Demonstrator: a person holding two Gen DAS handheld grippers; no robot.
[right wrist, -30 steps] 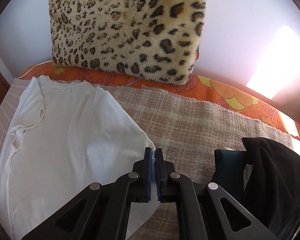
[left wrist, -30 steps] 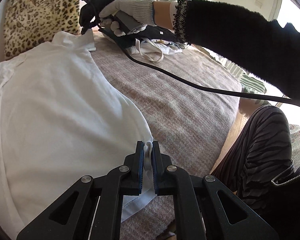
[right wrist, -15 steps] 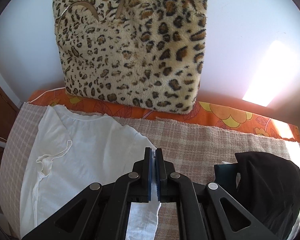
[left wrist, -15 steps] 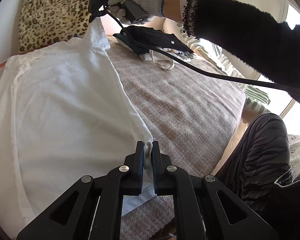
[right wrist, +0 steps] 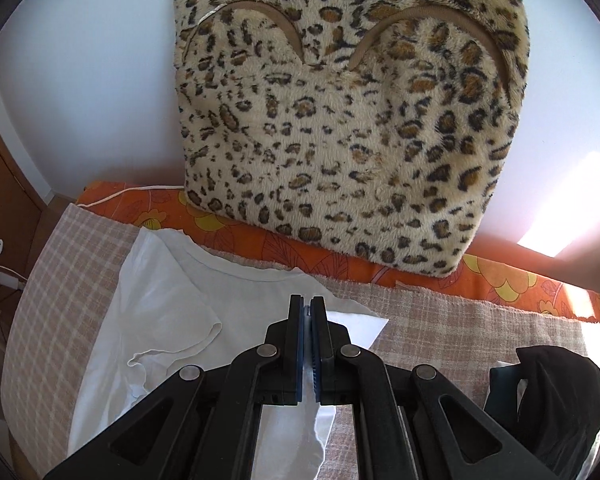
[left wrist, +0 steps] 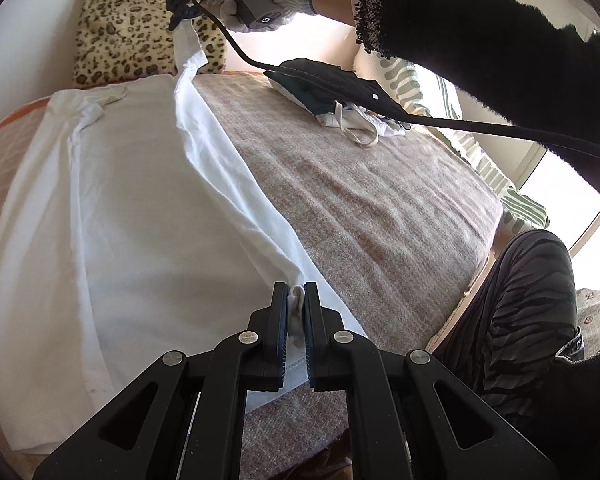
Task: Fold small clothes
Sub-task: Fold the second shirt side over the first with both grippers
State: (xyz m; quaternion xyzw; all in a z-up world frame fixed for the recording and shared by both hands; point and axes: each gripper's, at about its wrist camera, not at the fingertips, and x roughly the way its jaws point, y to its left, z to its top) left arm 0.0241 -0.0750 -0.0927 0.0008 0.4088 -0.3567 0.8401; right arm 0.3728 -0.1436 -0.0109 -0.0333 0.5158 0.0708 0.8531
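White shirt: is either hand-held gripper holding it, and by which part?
Both hold it. The left hand-held gripper pinches the white shirt at its right side edge near the hem; the right hand-held gripper clamps the same edge near the shoulder.

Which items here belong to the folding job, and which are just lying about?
In use:
white shirt
left gripper, shut on its lower edge
right gripper, shut on its upper edge

Lying about:
leopard-print cushion
pile of dark clothes
plaid blanket
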